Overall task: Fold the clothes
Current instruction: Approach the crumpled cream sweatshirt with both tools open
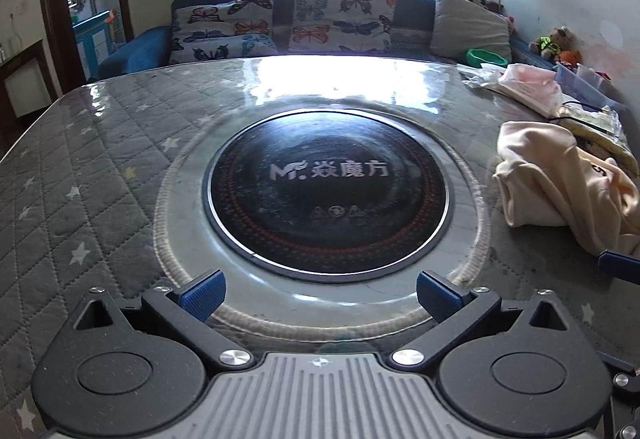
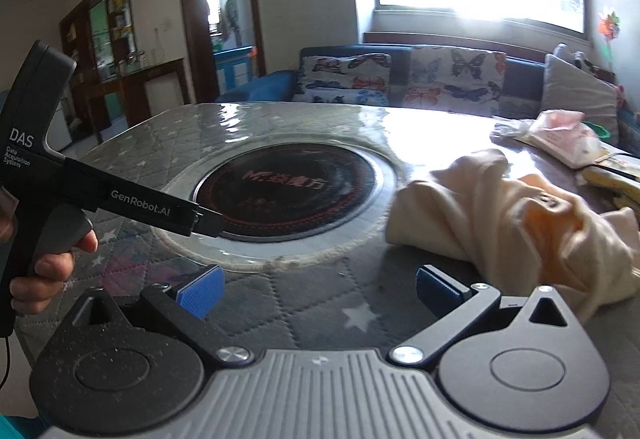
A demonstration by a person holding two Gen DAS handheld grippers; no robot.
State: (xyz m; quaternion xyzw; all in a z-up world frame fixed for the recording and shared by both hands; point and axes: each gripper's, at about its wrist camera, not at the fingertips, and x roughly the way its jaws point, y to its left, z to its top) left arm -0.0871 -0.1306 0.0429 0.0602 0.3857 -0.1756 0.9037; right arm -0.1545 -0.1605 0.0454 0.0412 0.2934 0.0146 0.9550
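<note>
A crumpled cream garment (image 1: 560, 183) lies in a heap on the right side of the table; it also shows in the right wrist view (image 2: 508, 215). My left gripper (image 1: 318, 293) is open and empty, low over the table's near edge, facing the black round cooktop (image 1: 326, 199). My right gripper (image 2: 318, 289) is open and empty, just left of and in front of the garment. The left gripper's black body (image 2: 100, 195) shows at the left of the right wrist view. One blue fingertip of the right gripper (image 1: 618, 263) shows at the right edge of the left wrist view, beside the garment.
The table has a grey quilted star-pattern cover (image 1: 92, 175) under clear plastic. Pink and white packets (image 1: 524, 85) and a yellow item (image 1: 604, 143) lie at the far right. A blue sofa with butterfly cushions (image 1: 336, 19) stands behind the table.
</note>
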